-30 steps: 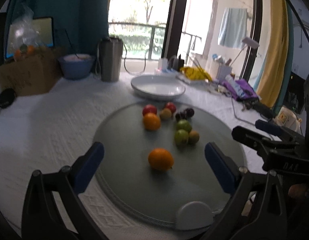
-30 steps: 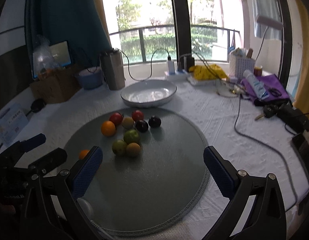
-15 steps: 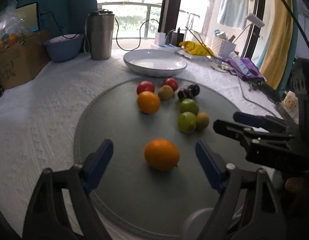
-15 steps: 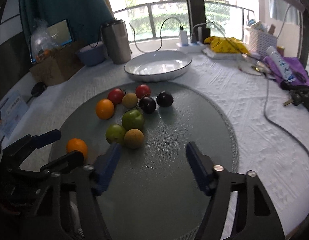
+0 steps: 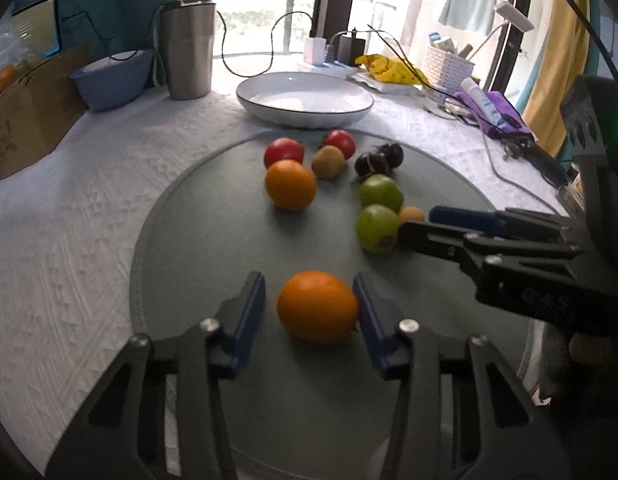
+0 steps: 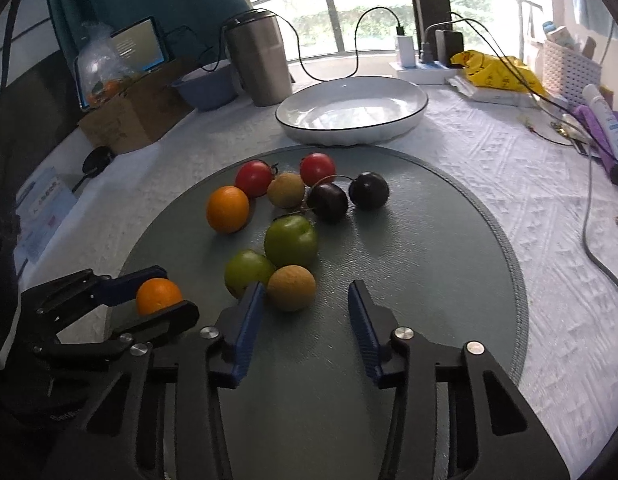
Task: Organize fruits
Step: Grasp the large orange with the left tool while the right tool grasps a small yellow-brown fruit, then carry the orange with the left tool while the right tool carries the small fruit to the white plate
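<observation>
Several fruits lie on a round grey mat [image 5: 189,240]: oranges, red tomatoes [image 6: 253,178], green apples [image 6: 291,240], dark plums [image 6: 328,202] and tan fruits. My left gripper [image 5: 309,312] straddles the near orange [image 5: 317,306], its jaws closing. The right pad touches the orange and a small gap shows at the left pad. My right gripper [image 6: 305,312] is closing around the near tan fruit [image 6: 291,288], which sits by its left finger, with a wide gap to the right one. The second orange [image 5: 291,184] lies further back. A white dish [image 6: 351,110] stands empty behind the mat.
At the back left are a steel tumbler [image 5: 187,48], a blue bowl [image 5: 111,80] and a cardboard box [image 6: 129,116]. Cables [image 6: 589,216] trail over the white cloth on the right. A white basket [image 6: 569,64] and a yellow bag [image 6: 497,68] sit at the back right.
Both grippers came forward and down onto the mat and their jaws narrowed from wide open. The near orange now sits between the left fingers, the tan fruit at the right fingertips.
</observation>
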{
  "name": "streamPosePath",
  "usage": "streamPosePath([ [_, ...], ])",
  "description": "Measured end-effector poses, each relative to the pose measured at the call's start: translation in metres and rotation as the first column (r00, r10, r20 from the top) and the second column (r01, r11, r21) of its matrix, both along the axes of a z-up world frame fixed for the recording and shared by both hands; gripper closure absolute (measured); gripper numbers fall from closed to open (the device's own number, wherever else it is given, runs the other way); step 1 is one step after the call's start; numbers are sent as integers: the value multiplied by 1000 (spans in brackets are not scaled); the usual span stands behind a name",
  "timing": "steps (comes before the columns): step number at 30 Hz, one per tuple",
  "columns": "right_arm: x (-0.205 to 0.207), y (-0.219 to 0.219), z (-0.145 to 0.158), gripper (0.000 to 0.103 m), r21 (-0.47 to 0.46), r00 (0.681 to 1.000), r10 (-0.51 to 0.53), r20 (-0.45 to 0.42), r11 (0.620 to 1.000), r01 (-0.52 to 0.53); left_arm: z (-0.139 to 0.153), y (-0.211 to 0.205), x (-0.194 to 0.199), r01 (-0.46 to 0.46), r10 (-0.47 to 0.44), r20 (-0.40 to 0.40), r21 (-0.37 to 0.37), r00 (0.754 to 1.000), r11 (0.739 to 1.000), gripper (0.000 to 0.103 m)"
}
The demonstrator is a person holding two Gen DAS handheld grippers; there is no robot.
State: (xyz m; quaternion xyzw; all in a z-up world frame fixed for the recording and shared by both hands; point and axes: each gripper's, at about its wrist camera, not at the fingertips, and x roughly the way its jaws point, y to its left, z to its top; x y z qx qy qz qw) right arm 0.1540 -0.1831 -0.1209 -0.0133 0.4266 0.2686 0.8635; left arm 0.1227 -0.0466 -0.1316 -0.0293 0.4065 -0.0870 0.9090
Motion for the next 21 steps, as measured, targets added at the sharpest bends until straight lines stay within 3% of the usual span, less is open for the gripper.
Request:
streamPosePath([
  [4, 3, 2, -1, 76, 25, 999, 32, -23, 999, -32, 4, 2, 1, -3, 3, 9, 6, 1000, 1000, 63],
  [21, 9, -8, 21, 76, 55, 999, 18, 36, 998, -20, 25, 15, 15, -42, 42, 38, -4, 998, 999, 65],
])
